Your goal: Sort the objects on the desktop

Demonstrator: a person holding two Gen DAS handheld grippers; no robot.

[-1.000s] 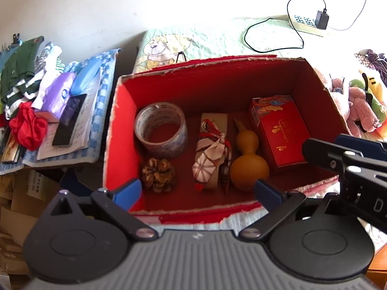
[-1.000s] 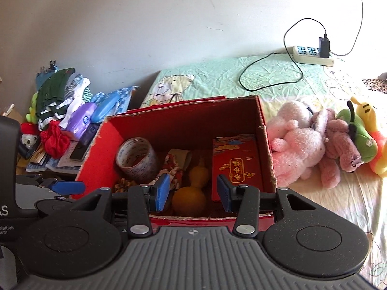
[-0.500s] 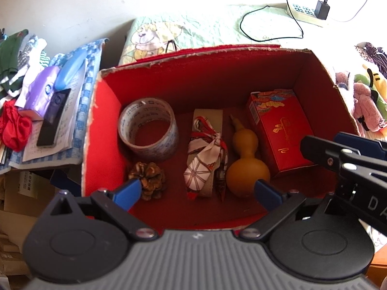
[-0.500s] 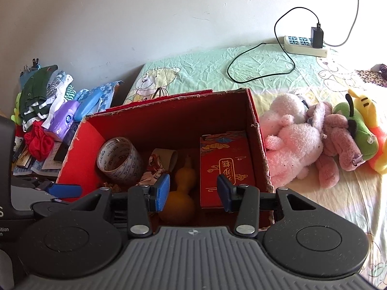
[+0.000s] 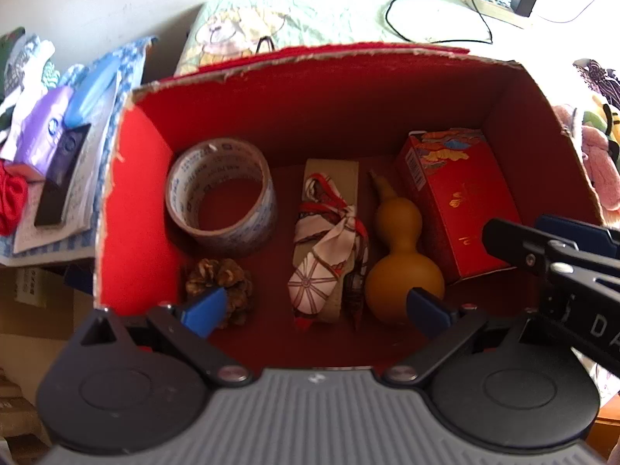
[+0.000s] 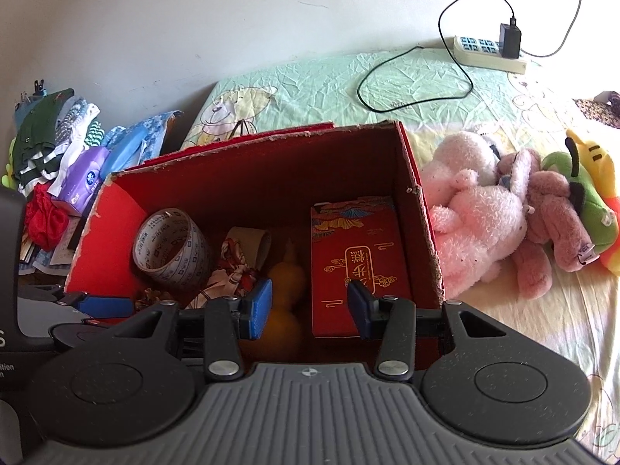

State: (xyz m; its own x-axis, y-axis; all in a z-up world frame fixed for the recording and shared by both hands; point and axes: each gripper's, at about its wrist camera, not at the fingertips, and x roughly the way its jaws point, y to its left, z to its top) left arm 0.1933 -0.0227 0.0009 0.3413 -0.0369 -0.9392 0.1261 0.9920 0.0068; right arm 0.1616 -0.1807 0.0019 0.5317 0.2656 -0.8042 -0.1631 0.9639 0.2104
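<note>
Both cameras have pushed closer over the open red cardboard box (image 5: 131,209), which fills more of each view than a second ago; its contents lie as they did.

Largest inside is the red gift carton printed with gold Chinese characters (image 6: 358,263), which I cannot read, leaning against the right wall. Left of it lies the tan bottle gourd (image 5: 401,255), stem toward the far wall. Next to that sits a cardboard tube wrapped in a red-and-white patterned scarf (image 5: 325,248). By the left wall lies a roll of clear packing tape with small blue printing (image 5: 221,201), too small to read, and just in front of it a brown pine cone (image 5: 221,279).

The left gripper (image 5: 316,308) hangs over the box's near edge, blue-padded jaws spread wide and empty. The right gripper (image 6: 310,304) hovers above the gourd and carton, jaws parted less widely, holding nothing.

Pink plush toys (image 6: 476,209) lie on the green bed sheet (image 6: 333,77) beside the box.
</note>
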